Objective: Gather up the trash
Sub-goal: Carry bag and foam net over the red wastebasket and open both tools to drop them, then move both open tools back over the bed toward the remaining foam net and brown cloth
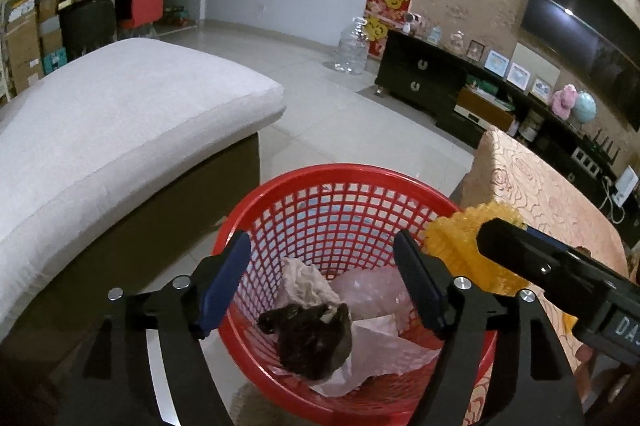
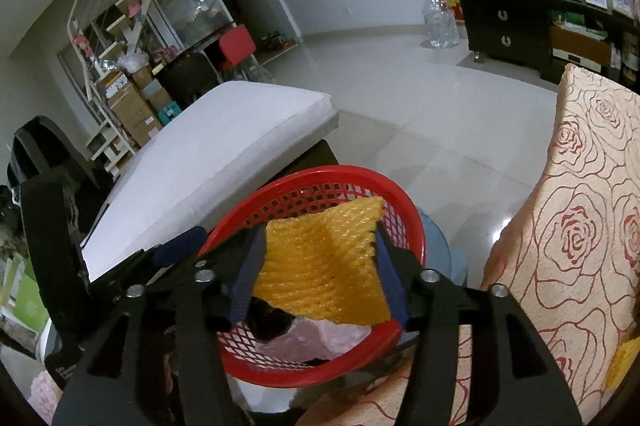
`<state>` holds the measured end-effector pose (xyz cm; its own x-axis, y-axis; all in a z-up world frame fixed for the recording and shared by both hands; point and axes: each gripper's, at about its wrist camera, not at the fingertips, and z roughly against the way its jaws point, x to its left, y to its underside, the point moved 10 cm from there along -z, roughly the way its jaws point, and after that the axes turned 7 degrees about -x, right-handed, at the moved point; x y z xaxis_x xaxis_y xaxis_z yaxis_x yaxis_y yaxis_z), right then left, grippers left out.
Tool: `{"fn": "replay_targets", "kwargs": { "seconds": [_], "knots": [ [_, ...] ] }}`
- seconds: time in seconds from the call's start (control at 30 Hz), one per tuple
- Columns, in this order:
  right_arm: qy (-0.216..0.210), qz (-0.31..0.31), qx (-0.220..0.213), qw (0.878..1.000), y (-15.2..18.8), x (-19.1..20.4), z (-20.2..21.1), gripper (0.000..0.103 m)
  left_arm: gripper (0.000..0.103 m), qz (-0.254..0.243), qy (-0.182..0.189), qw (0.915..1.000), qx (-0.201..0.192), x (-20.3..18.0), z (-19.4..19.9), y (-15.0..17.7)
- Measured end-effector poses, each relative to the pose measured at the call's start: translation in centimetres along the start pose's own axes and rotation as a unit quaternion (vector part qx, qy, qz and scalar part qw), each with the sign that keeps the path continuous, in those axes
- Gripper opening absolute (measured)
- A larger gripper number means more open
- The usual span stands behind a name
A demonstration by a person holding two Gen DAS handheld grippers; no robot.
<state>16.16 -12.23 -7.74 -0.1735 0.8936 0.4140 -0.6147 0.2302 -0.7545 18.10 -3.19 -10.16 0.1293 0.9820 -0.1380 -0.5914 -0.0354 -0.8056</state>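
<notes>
While both grippers hang over the bin, we note:

Bin: red mesh basket on the tiled floor, between the white-cushioned sofa on the left & the rose-print cloth on the right.

L gripper: we see its fingers wide apart above the basket mouth, nothing between the blue pads; no contact w/ any trash.

R gripper: we see the yellow foam net sitting between its fingers, just over the near-right part of the basket. Fingers stand parted; net edges look close to both pads, but we can't tell if they still press on it.

Same net, left cam: bulges out beside the R gripper's black finger, at the basket's right rim.

Trash in bin: dark crumpled wad in the middle, near side; white crumpled paper just behind it, touching; pinkish foam sheet to the right; pale wrapper under the wad.

Other trash: a 2nd yellow bit lies on the cloth, far right edge of the right cam; blurry, we can't tell what it is.

Far bkgd: clear water jug on the floor by the dark TV cabinet.
</notes>
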Motion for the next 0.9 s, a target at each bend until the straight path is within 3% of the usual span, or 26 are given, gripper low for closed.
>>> {"fn": "replay_targets", "kwargs": {
  "seconds": [0.3, 0.9],
  "knots": [
    [-0.008, -0.002, 0.009, 1.0, 0.4, 0.3, -0.4, 0.069, 0.073, 0.013, -0.051, 0.9982, -0.03, 2.5, 1.2, -1.3],
    [0.037, 0.015, -0.002, 0.999, 1.1, -1.2, 0.6, 0.075, 0.081, 0.011, -0.047, 0.9973, -0.055, 2.4, 2.6, -1.9]
  ]
}}
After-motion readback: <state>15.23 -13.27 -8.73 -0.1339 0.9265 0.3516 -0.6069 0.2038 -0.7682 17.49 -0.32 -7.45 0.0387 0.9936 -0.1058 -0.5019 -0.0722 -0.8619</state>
